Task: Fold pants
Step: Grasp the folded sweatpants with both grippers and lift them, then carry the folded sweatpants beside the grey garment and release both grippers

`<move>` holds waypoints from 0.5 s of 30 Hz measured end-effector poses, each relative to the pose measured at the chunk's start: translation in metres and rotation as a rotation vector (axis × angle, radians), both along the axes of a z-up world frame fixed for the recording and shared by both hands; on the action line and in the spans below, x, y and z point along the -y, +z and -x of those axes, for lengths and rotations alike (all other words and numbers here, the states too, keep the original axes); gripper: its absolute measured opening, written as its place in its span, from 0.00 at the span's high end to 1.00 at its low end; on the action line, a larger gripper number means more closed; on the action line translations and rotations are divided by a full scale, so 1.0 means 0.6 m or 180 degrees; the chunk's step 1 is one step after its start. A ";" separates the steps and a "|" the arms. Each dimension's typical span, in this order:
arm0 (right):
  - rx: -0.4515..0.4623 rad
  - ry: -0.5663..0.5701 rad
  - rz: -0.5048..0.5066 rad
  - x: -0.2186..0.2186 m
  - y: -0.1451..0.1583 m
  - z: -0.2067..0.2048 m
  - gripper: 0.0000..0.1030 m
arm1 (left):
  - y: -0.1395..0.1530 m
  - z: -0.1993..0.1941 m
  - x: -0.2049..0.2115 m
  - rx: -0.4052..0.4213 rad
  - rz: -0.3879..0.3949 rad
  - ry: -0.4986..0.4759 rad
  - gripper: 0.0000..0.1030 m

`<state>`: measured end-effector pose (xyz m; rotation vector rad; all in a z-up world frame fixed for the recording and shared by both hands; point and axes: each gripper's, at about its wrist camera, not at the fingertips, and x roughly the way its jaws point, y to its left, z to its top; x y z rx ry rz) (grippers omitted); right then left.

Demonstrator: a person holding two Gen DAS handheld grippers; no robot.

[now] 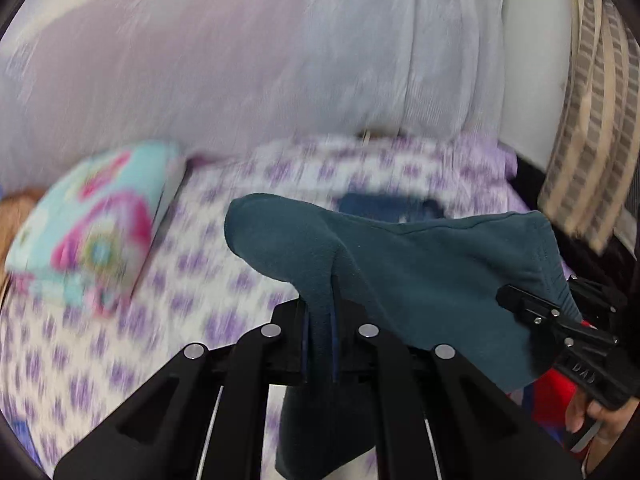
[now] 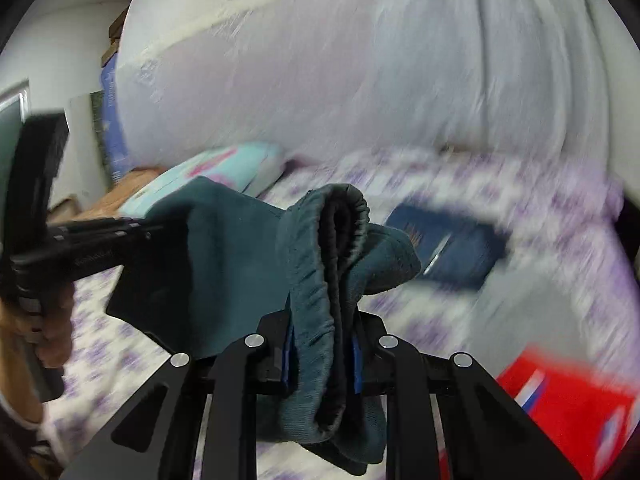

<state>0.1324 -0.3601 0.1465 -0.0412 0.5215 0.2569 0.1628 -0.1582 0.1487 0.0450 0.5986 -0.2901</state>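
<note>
Hanging limp and light above the purple-patterned bedsheet [image 1: 132,320]: soft teal fleece pants [image 1: 420,280], left gripper [image 1: 320,344] clamping thin fabric at six o'clock, right gripper [image 2: 322,356] pinching the thick elastic waistband [image 2: 340,240], likely the surest hold.

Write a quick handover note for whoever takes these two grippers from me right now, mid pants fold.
Left gripper: shut on a plain edge of the teal pants.
Right gripper: shut on the bunched elastic waistband.
The pants hang stretched between the two grippers, above the purple-patterned bed sheet.
Done: both grips taken, garment off the bed. No fold is visible yet.
Left: lay the pants flat on the sheet, fold them and smooth them.
A folded dark blue garment lies on the sheet beyond, a red item at the near right.
</note>
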 end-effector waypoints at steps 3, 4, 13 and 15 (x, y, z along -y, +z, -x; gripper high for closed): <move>0.0249 -0.0348 0.0177 0.060 0.036 -0.091 0.79 | 0.026 -0.081 0.065 0.0114 0.0020 -0.0003 0.94; 0.0301 -0.0391 0.0294 0.070 0.037 -0.114 0.79 | 0.030 -0.117 0.096 0.0109 0.0038 -0.0005 0.94; -0.0494 -0.1075 0.0220 0.233 -0.174 -0.386 0.58 | -0.200 -0.394 0.263 -0.0538 -0.0635 0.0216 0.54; -0.0714 -0.1283 0.0329 0.250 -0.229 -0.401 0.47 | -0.280 -0.428 0.253 -0.0699 -0.0902 0.0404 0.29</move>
